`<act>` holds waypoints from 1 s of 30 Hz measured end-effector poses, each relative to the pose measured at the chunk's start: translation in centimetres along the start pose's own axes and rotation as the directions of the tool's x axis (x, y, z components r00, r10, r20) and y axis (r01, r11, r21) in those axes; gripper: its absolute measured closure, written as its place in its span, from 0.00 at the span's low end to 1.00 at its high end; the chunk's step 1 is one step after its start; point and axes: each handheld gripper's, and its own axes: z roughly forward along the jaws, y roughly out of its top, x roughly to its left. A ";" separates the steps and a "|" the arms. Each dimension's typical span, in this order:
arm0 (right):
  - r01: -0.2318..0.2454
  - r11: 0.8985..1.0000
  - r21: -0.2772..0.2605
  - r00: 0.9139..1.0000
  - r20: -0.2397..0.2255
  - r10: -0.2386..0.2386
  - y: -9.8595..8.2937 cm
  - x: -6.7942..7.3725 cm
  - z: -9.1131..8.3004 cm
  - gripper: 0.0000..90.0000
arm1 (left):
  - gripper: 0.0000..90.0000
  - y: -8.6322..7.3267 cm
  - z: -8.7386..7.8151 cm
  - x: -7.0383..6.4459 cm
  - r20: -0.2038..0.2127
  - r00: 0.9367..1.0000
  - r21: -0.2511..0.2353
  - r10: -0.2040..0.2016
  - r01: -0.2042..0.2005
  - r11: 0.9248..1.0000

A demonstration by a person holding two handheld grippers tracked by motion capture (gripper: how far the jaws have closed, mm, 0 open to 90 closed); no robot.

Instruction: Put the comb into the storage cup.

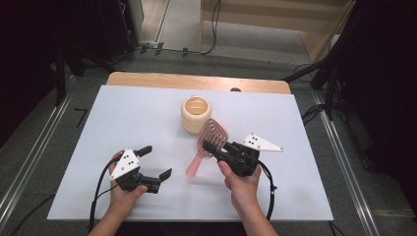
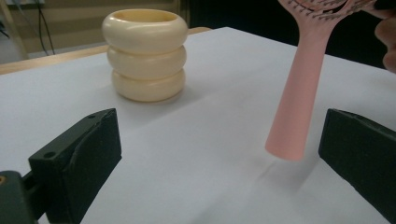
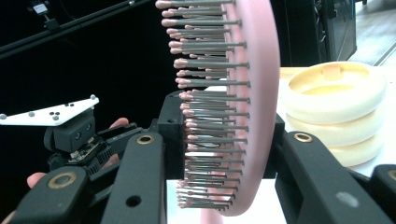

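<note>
right claw [image 1: 212, 147] clamps the pink hairbrush [image 1: 209, 141] by its head, lifted; cream holder [image 1: 195, 114] at 12 o'clock awaits. left claw [image 1: 155, 162] wide open, empty.

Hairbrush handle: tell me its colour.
Pink. The hairbrush handle shows best in the left gripper view, hanging just above the table.

Hairbrush [image 1: 209, 140]: pink body and handle, grey bristles with pink tips. Ribbed holder [image 1: 195, 114]: cream throughout, no pattern. Both grippers [image 1: 155, 164] [image 1: 216, 147]: black, each carrying a pale grey plate with dark dots; table cover [image 1: 123, 113] plain white.
</note>
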 end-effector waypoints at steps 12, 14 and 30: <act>0.037 0.999 -0.001 0.999 0.031 -0.037 0.3 0.0 -0.3 0.70 | 0.00 -1.3 -3.2 2.1 -0.071 0.997 -0.004 -0.011 0.010 1.000; 0.044 0.999 -0.001 0.998 0.037 -0.044 0.5 0.0 -0.5 0.70 | 0.00 -1.5 -3.7 2.4 -0.081 0.996 -0.009 -0.022 0.022 1.000; 0.084 0.996 0.005 0.992 0.090 -0.084 1.9 -1.1 -1.6 0.70 | 0.00 -2.1 -6.1 3.7 -0.130 0.991 -0.018 -0.027 0.025 1.000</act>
